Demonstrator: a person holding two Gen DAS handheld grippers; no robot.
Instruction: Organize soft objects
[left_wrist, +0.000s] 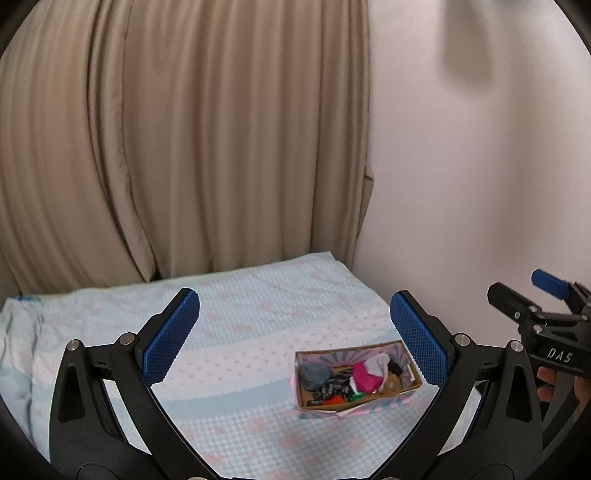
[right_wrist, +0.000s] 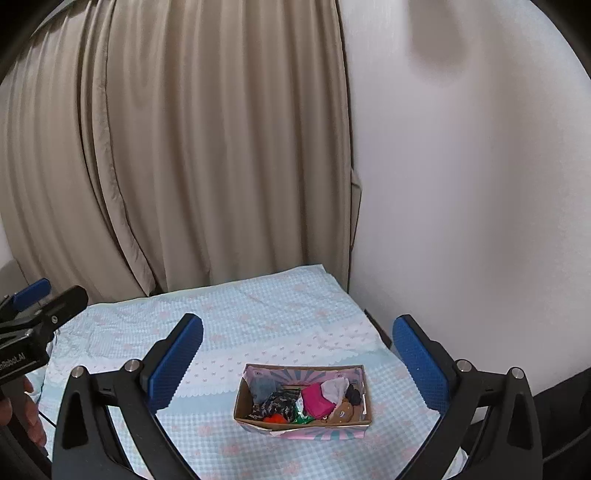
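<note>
A small cardboard box (left_wrist: 356, 404) (right_wrist: 302, 423) sits on the bed and holds several soft items: a pink cloth (right_wrist: 317, 402) (left_wrist: 365, 377), a grey one (right_wrist: 261, 390), a dark patterned one (right_wrist: 277, 404), white, orange and green pieces. My left gripper (left_wrist: 295, 334) is open and empty, held above the bed with the box low between its fingers, toward the right one. My right gripper (right_wrist: 297, 356) is open and empty, above and behind the box. Each gripper shows at the edge of the other's view: the right one (left_wrist: 546, 306), the left one (right_wrist: 33, 306).
The bed has a light blue and pink patterned cover (right_wrist: 258, 314). A beige curtain (right_wrist: 203, 147) hangs behind it and a white wall (right_wrist: 461, 184) runs along its right side. A hand (left_wrist: 554, 384) holds the right gripper's handle.
</note>
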